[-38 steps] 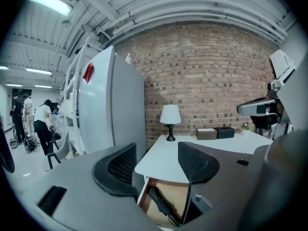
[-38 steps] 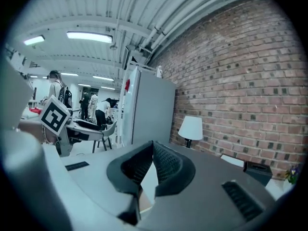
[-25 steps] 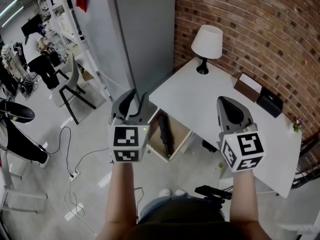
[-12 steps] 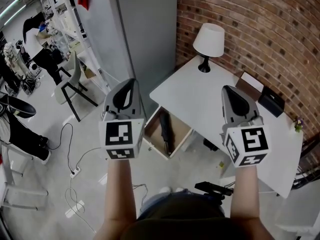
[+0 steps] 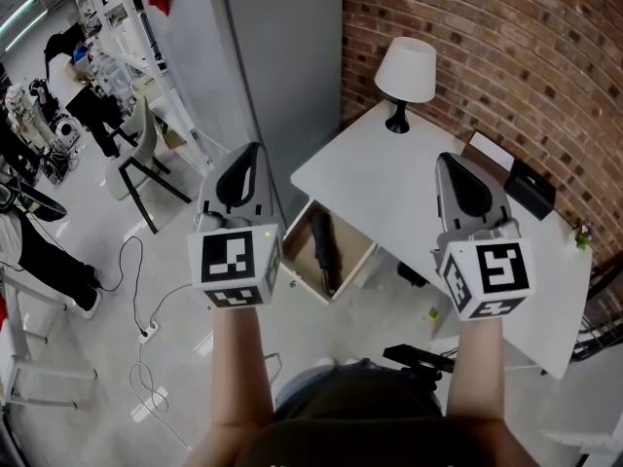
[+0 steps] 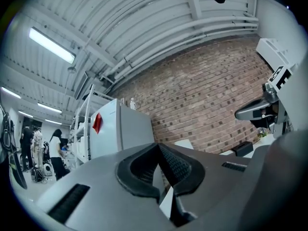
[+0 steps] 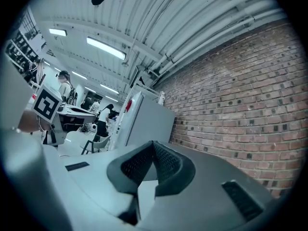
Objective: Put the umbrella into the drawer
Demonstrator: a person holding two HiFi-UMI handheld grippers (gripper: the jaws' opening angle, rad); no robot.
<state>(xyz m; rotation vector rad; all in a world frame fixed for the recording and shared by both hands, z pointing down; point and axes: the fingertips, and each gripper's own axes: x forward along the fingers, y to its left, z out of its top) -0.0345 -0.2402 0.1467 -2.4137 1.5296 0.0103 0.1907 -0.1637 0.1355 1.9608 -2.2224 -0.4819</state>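
Left gripper (image 5: pixel 251 154) and right gripper (image 5: pixel 446 161) were both closed, empty; the umbrella (image 5: pixel 324 251), probably folded, lay inside the pulled-out drawer (image 5: pixel 350 249) below the near-left edge of the tabletop (image 5: pixel 389 178), a lamp (image 5: pixel 406 71) at its far corner

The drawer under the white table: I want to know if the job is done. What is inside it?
A dark folded umbrella lies inside the open drawer, on its wooden floor. The table covers the drawer's far end, so that part is hidden.
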